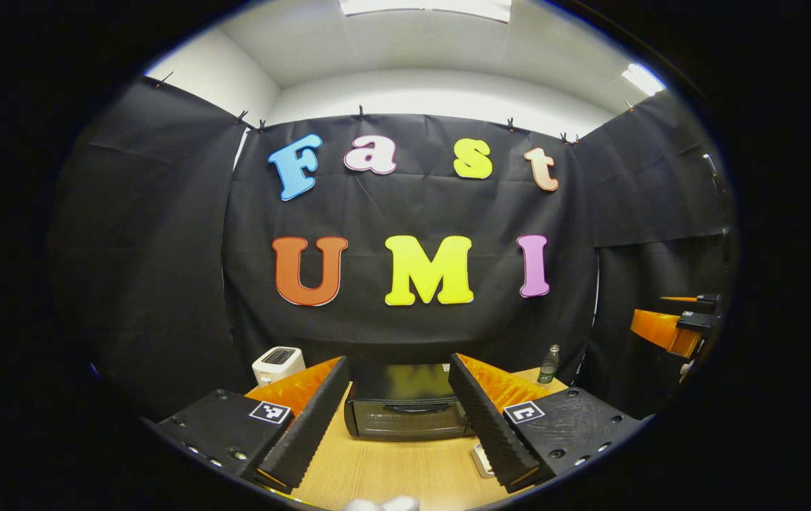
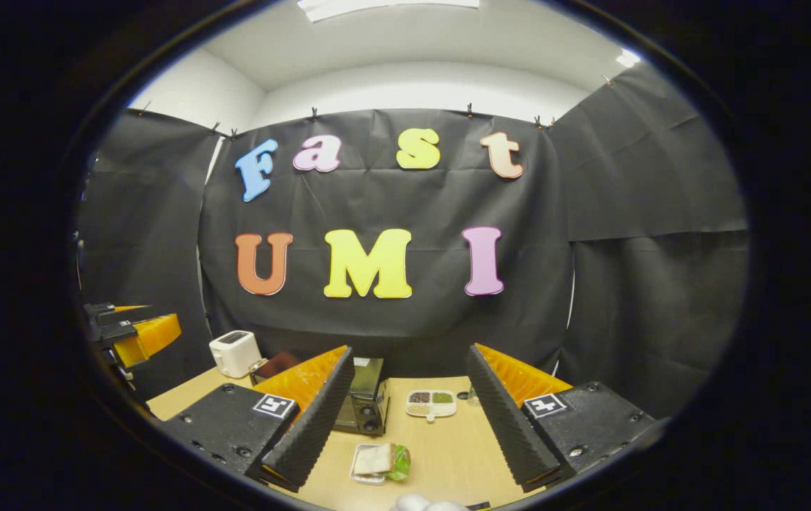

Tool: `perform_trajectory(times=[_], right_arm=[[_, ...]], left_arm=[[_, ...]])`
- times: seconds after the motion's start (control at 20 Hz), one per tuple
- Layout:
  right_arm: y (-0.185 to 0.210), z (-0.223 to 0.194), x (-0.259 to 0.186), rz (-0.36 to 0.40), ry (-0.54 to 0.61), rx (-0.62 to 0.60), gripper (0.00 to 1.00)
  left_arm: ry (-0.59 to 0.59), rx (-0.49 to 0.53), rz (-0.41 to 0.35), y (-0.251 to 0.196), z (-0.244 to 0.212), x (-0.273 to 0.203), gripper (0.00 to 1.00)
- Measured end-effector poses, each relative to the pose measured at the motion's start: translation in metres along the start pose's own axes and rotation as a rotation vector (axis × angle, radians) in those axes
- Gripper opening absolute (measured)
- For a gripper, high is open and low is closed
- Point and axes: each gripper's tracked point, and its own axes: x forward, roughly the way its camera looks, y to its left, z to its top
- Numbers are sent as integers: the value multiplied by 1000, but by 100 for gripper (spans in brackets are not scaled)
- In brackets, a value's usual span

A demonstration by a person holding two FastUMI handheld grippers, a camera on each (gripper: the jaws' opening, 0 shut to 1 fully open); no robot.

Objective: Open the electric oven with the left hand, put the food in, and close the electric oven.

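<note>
Left gripper view has the left gripper (image 1: 398,419) at the bottom of the frame, its two ridged fingers spread wide with nothing between them. Framed in that gap, low in the centre, sits the oven (image 1: 405,401) on the wooden table (image 1: 391,475), well apart from the fingertips. Its door is closed, and the dark curved handle (image 1: 405,408) runs across the upper front. A white toaster (image 1: 278,364) stands at lower left of the oven, a small bottle (image 1: 550,363) at lower right. At the right edge of the frame the other gripper shows, orange and black, held off the table.

Right gripper view shows the right gripper (image 2: 409,419) likewise released and empty. Between its fingers, near the bottom centre, lies the food (image 2: 380,460): a slice of bread with something green beside it on a small tray (image 2: 361,474). Farther off, a compartment dish (image 2: 432,404) sits at centre; the oven appears at left of centre, partly behind the left finger, with the toaster beyond it at left.

Judging from this, the task has barely begun: the opening step is in hand, with neither door nor food touched. The next move calls for carrying the left gripper forward and down to the handle, closing on it squarely, then swinging the door down, while the right one descends on the food.
</note>
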Motion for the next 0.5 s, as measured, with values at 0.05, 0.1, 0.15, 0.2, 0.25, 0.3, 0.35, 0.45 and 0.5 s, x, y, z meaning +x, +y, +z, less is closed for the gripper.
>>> perform_trajectory(times=[0.05, 0.1, 0.15, 0.2, 0.25, 0.3, 0.35, 0.45, 0.5], right_arm=[[0, 0, 0, 0, 2, -3, 100], [0, -1, 0, 0, 2, -6, 99], [0, 0, 1, -1, 2, -6, 99], [0, -3, 2, -1, 5, -8, 99], [0, -2, 3, -1, 7, -7, 99], [-1, -3, 3, 0, 7, -5, 99], [-2, -2, 3, 2, 3, -1, 99], [-2, -2, 5, 3, 2, 8, 99], [-3, -3, 6, 4, 0, 12, 99]], left_arm=[[-1, 4, 3, 1, 0, 2, 93], [-3, 7, 3, 2, -2, 3, 93], [1, 9, 2, 3, -3, 5, 93], [1, 10, 3, 2, -6, 6, 93], [6, 9, 3, 3, -9, 9, 93], [5, 8, 3, 3, -10, 11, 93], [2, 11, 2, 2, -13, 14, 93], [8, 27, 2, 4, -23, 23, 93], [14, 28, 0, 3, -31, 29, 93]])
